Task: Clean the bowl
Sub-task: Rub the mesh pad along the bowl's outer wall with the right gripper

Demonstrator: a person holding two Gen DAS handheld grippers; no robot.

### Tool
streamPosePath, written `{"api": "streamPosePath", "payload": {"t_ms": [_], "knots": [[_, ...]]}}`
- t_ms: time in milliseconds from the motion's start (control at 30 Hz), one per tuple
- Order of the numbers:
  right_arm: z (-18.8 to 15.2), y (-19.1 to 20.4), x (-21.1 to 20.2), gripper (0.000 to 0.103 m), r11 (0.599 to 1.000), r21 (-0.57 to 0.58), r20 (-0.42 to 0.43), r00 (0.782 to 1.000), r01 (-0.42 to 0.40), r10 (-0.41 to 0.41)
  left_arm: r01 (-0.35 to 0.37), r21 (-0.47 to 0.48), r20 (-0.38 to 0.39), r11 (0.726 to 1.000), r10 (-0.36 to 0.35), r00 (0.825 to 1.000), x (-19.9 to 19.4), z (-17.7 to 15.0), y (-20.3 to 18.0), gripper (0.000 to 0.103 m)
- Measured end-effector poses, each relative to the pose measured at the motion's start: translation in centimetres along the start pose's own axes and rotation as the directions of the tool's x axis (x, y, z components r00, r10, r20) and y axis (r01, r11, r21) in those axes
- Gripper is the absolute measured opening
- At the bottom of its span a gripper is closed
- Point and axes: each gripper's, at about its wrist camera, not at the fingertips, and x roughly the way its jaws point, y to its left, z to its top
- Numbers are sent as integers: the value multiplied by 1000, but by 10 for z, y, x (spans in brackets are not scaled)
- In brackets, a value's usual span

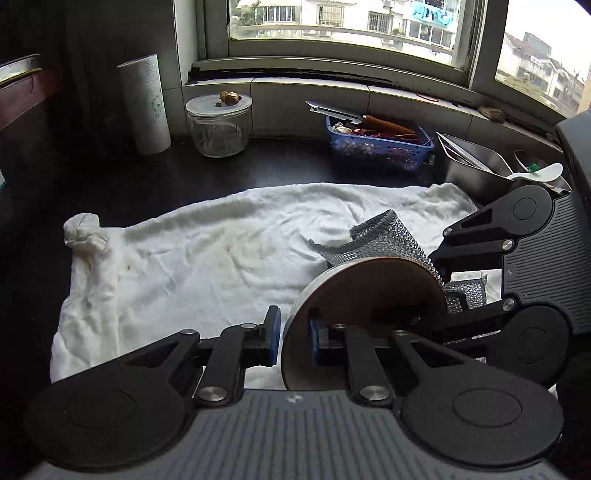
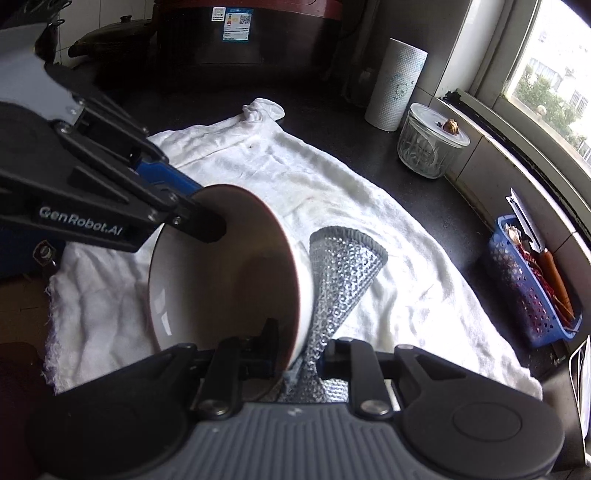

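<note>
A bowl (image 1: 369, 295) with a white outside and brown inside is held on its side above a white towel (image 1: 207, 258). My left gripper (image 1: 293, 338) is shut on the bowl's rim, one finger inside and one outside. In the right wrist view the bowl (image 2: 221, 273) opens toward the camera, with the left gripper (image 2: 199, 218) on its upper rim. My right gripper (image 2: 299, 354) is shut on a silver mesh scrubbing cloth (image 2: 340, 273) pressed against the bowl's outer wall and rim. The cloth (image 1: 388, 240) shows behind the bowl in the left wrist view.
On the dark counter stand a paper towel roll (image 1: 146, 103), a lidded glass jar (image 1: 218, 125), a blue basket (image 1: 380, 144) with a knife and utensils, and a steel container (image 1: 476, 166) with a white spoon. A dark cooker (image 2: 247, 33) stands behind.
</note>
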Motion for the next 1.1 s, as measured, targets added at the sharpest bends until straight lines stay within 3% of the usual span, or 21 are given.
{"api": "streamPosePath", "payload": {"t_ms": [67,133,200,300,500,567,600,733,867,933,967,1033,1100], "knots": [[2,-1,-1,18,1000,-13,1,1000,2,-2,47,-162,-7,986,-49,999,0,-2,15,17],[2,-6,-2,18,1000,17,-3,1000,-13,13,94,-365,-12,926,-105,994,5,-8,37,17],[0,-11,0,19,996,84,-10,999,-43,44,128,-517,-4,846,-152,988,9,-19,56,18],[-2,-11,2,21,989,128,-10,997,-69,71,144,-650,-2,746,-191,982,14,-35,72,18],[-3,-10,6,23,979,178,-12,995,-96,100,195,-872,51,450,-313,948,31,-75,95,18],[-3,-11,3,23,980,178,-7,996,-91,94,201,-902,63,382,-345,937,36,-83,97,18],[-2,-11,1,23,981,177,-2,996,-85,87,202,-903,61,379,-352,934,37,-84,96,17],[1,-11,-5,23,989,140,8,999,-48,48,202,-893,44,401,-369,928,42,-83,89,17],[-3,-3,-2,22,997,71,-7,1000,-15,15,137,-652,-74,746,-241,968,29,-48,62,17],[-6,1,-3,22,999,45,-4,1000,-9,10,86,-462,-92,883,-144,985,21,-32,43,18],[-7,4,-3,22,1000,25,-1,1000,-6,6,64,-363,-86,930,-102,991,17,-25,33,18],[-7,7,-4,22,1000,-8,4,1000,0,0,33,-167,-77,985,-47,996,12,-16,14,18],[-7,8,-4,22,999,-38,10,1000,4,-4,-1,36,-68,999,3,998,8,-11,-5,18]]}}
